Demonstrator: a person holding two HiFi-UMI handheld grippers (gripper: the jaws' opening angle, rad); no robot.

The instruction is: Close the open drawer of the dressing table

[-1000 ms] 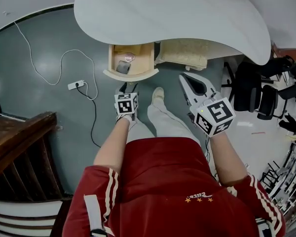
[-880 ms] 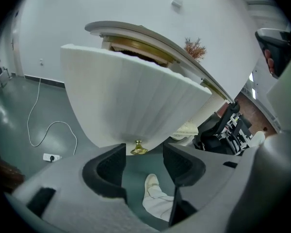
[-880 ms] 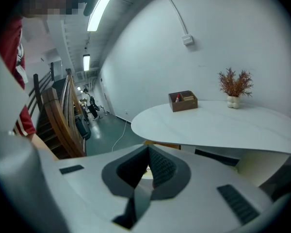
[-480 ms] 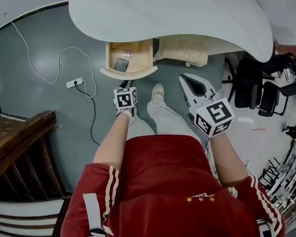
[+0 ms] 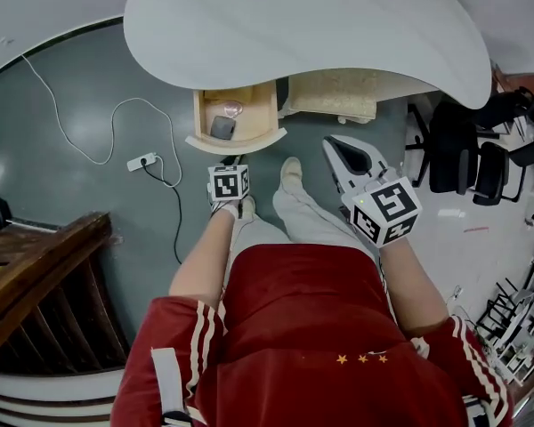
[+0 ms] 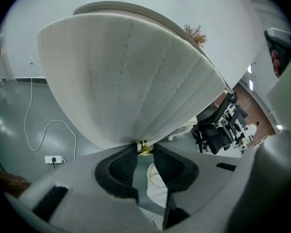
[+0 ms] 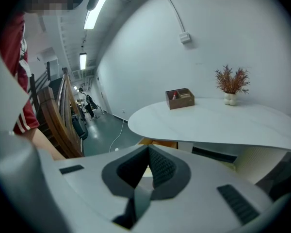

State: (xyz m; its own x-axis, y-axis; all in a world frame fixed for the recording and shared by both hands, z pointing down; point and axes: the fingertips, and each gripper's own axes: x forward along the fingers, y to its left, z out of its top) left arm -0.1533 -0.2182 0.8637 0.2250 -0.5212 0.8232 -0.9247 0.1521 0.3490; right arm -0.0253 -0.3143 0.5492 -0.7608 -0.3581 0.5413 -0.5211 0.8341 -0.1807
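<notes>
The dressing table (image 5: 320, 25) has a white curved top. Under it the drawer (image 5: 236, 140) stands pulled out, with a wooden inside and a dark item (image 5: 222, 127) in it. My left gripper (image 5: 230, 165) points down at the drawer's front. In the left gripper view the drawer's white curved front (image 6: 131, 81) fills the picture, and its small brass knob (image 6: 144, 148) sits between the tips of my left gripper (image 6: 145, 152), whose jaws are closing around it. My right gripper (image 5: 331, 142) hangs to the right of the drawer, shut and holding nothing, its pads meeting at the tip (image 7: 148, 152).
A power strip (image 5: 142, 161) with a white cable lies on the grey floor left of the drawer. Dark wooden stairs (image 5: 36, 283) are at the lower left, black office chairs (image 5: 463, 158) at the right. The person's shoe (image 5: 291, 169) is near the drawer. A wooden box (image 7: 180, 98) and a vase (image 7: 231, 84) stand on the tabletop.
Little differs: the head view has shifted slightly, while both grippers and the open drawer keep their places.
</notes>
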